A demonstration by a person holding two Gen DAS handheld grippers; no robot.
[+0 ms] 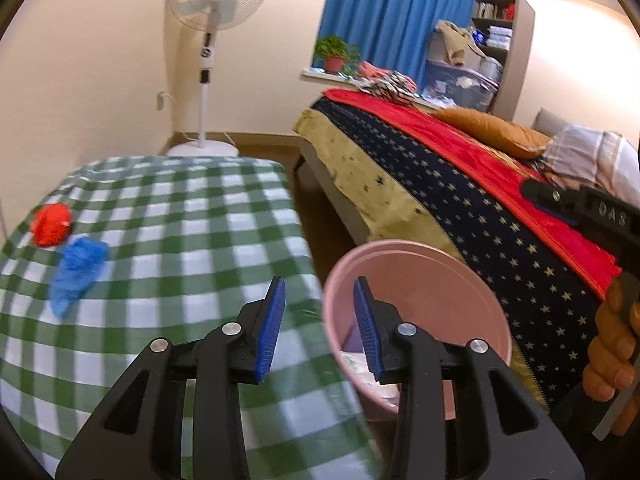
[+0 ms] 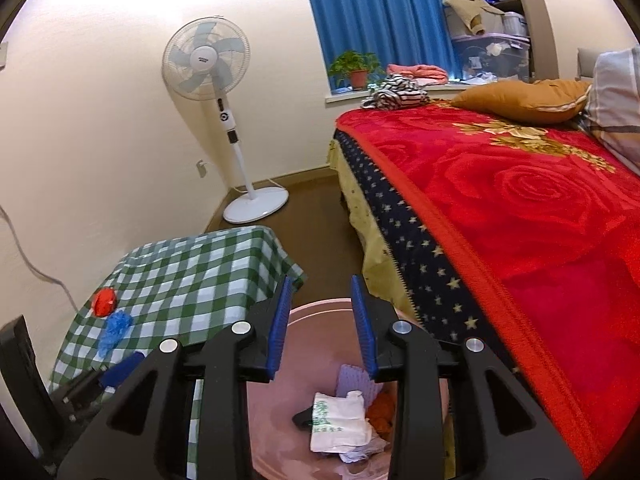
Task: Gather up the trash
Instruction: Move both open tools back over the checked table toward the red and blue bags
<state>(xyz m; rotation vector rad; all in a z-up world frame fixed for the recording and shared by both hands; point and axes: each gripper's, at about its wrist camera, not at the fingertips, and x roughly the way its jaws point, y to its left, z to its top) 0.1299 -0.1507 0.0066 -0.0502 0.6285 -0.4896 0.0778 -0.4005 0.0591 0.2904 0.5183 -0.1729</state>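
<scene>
Bed [image 2: 520, 208], right half of both frames: red rose-patterned blanket over a navy star-print cover, an orange-brown pillow [image 2: 520, 100] and a plaid pillow [image 1: 588, 160] at its far end, striped clothing [image 2: 396, 94] near the windowsill. Blue curtain [image 2: 380, 12], upper centre, with a potted plant [image 2: 356, 68] on the sill below it. Bench [image 1: 180, 240], left and lower left of both frames, draped in a green-and-white checked cloth. Standing fan [image 2: 216, 80], white, upper left, against the cream wall. Pink bucket [image 1: 440, 292], lower centre, standing on the floor between bench and bed; inside it, in the right wrist view, a white printed wrapper [image 2: 340, 420], a lilac sheet [image 2: 356, 380] and an orange scrap [image 2: 382, 412]. Left claw [image 1: 320, 320]: blue pads apart, nothing between them, poised over the bench edge and the bucket rim. Right claw [image 2: 322, 320]: pads apart, empty, directly above the bucket mouth. Right hand [image 1: 612, 356], lower right edge of the left wrist view, wrapped around its black handle. Blue crumpled trash [image 1: 78, 272], on the cloth at left. Red crumpled trash [image 1: 52, 224], just beside the blue piece, farther back on the bench.
</scene>
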